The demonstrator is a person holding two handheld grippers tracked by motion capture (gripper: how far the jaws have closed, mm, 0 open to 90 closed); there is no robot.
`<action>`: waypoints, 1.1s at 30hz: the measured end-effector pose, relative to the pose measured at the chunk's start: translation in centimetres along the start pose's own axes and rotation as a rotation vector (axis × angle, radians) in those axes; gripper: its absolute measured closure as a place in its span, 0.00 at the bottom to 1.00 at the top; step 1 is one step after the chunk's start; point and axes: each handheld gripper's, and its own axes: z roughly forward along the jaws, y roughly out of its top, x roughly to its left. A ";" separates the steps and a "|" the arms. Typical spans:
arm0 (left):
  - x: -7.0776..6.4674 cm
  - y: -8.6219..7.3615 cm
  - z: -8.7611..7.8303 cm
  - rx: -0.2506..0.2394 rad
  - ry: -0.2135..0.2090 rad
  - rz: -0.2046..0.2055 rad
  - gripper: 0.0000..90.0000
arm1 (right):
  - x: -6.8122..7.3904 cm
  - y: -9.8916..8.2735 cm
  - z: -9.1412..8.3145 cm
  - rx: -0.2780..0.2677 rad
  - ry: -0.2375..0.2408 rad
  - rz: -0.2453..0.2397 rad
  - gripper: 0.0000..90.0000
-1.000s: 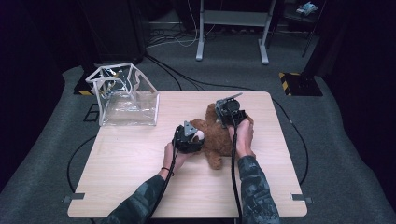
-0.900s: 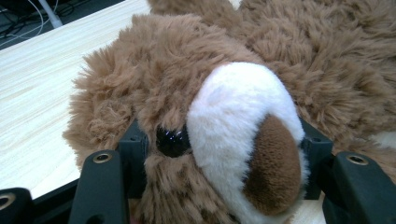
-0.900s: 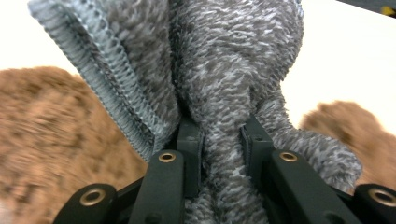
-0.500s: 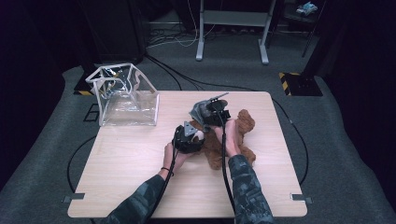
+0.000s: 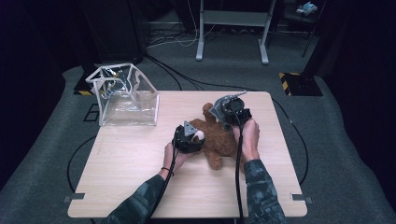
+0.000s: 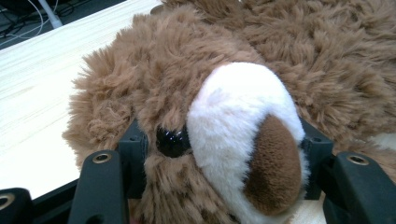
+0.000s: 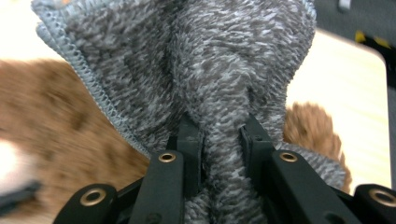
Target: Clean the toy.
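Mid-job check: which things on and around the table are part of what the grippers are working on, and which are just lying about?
In the job:
- brown teddy bear, its head clamped by the left gripper
- grey cloth, pinched by the right gripper over the bear

Lying about:
- clear plastic bag, at the table's far left corner, untouched
- cables on the floor
- metal stand behind the table

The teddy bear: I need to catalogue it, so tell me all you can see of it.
The teddy bear is shaggy brown plush with a white muzzle, darker brown nose and glossy black eye. It lies on the wooden table. The left gripper clamps its head from both sides. A grey cloth, pinched in the right gripper, is held over its body.
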 end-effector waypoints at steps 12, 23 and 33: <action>0.0 0.0 0.1 -0.001 0.003 -0.003 0.43 | 3.3 0.6 3.4 0.003 0.232 -0.016 0.83; -0.1 0.0 0.1 -0.005 0.010 -0.004 0.43 | 3.1 0.0 1.8 -0.022 0.200 -0.061 0.83; -0.2 0.1 0.1 0.000 0.011 -0.002 0.43 | 0.1 -1.4 1.4 -0.006 0.045 -0.071 0.83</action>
